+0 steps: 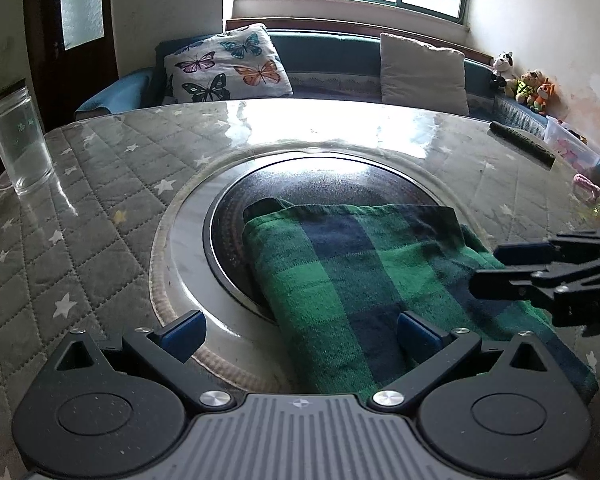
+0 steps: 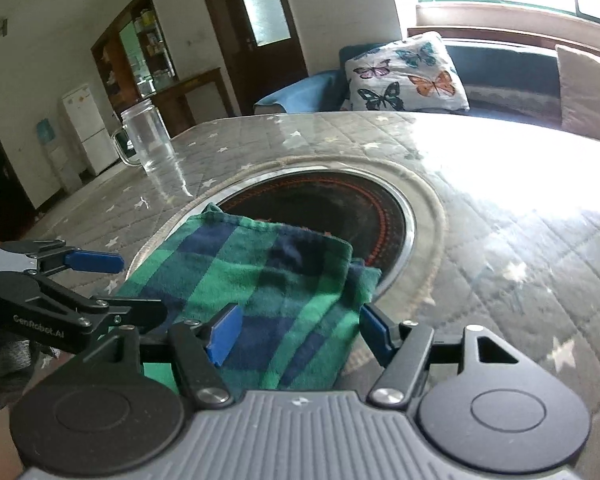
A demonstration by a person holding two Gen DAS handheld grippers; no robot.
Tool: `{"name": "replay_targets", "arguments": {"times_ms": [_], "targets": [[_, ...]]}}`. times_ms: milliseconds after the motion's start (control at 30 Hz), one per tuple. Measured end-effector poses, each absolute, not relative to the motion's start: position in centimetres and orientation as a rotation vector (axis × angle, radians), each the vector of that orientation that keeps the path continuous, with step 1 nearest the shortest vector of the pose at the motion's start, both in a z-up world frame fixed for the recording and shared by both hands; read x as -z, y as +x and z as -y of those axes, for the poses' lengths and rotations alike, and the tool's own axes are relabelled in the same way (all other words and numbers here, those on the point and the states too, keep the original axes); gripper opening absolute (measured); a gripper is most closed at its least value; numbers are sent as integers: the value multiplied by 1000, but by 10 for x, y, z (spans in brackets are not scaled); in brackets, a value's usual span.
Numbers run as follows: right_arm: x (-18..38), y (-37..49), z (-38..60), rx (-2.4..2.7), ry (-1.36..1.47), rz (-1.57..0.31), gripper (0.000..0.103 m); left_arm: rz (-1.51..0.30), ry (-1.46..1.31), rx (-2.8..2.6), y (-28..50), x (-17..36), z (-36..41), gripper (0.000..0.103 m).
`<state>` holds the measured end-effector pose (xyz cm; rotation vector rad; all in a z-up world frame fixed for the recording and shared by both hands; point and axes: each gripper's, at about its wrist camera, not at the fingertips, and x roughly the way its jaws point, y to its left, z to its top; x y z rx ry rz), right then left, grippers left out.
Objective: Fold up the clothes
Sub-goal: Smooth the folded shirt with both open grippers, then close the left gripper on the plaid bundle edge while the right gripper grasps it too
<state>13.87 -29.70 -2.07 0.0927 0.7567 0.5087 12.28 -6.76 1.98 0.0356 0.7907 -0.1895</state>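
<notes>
Both our grippers — left gripper (image 1: pixel 300 334), right gripper (image 2: pixel 300 334) — stand wide open, holding nothing, over the folded green plaid cloth (image 1: pixel 352 276) at lower centre of the frame.

A soft woven plaid cloth (image 1: pixel 340 276) is seen on a glossy, quilted table cover (image 1: pixel 100 216). The mug (image 1: pixel 20 144) is clear glass; the hob (image 1: pixel 300 184) is shiny.

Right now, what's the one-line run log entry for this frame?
step: fold clothes | plaid cloth: folded, lying over burner | left gripper: open | right gripper: open | glass mug: aside
</notes>
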Motion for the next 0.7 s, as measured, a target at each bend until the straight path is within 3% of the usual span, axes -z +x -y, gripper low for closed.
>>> {"name": "replay_targets", "arguments": {"times_ms": [400,700], "targets": [[26,116,300,-505,150,-793,67,-801,1,193,108,-22,65,103],[27,97,294,-490,139,-777,78,-794,-21,186,94,-24,59,103]]}}
